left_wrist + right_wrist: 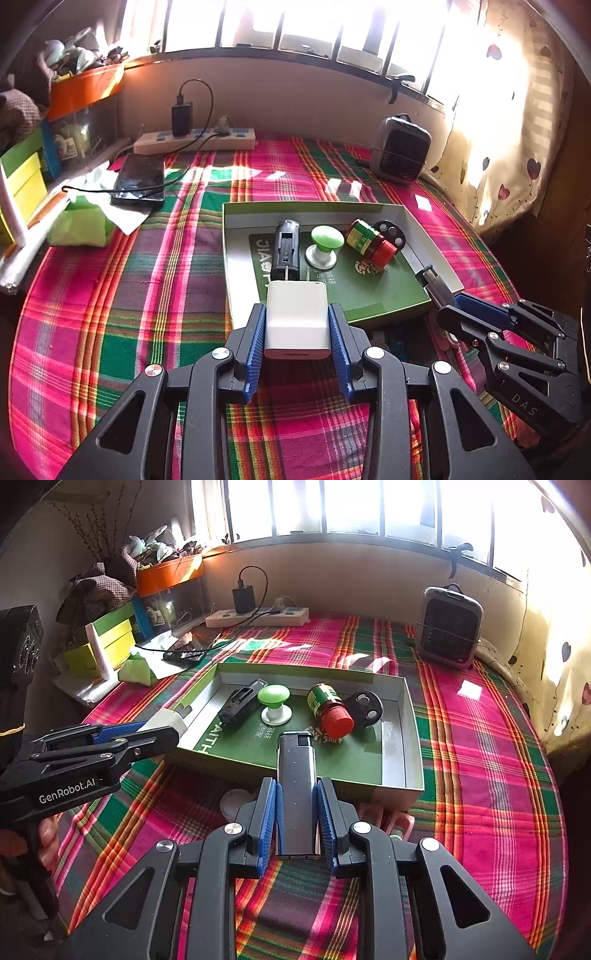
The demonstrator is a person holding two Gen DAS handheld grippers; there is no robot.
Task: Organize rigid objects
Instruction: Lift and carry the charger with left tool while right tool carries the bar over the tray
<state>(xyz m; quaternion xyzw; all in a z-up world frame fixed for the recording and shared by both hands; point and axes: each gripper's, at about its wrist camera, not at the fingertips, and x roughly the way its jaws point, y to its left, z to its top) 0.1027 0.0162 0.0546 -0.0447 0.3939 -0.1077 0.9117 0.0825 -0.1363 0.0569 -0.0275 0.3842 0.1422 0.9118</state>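
Four items already lay in the green tray (436, 273) at centre frame, while the left gripper (297, 325) clamped a white charger (297, 317) and the right gripper (297, 812) pinched what looked like a silver lighter (296, 794), both seemingly yet to go in.

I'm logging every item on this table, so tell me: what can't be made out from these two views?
- Left wrist view: a pale item on the cloth beside the green tray is mostly covered by the right gripper.
- Right wrist view: a white disc and a pink piece lie half hidden behind the right gripper and the lighter it holds.
- Both views: window glare washes out everything outside.
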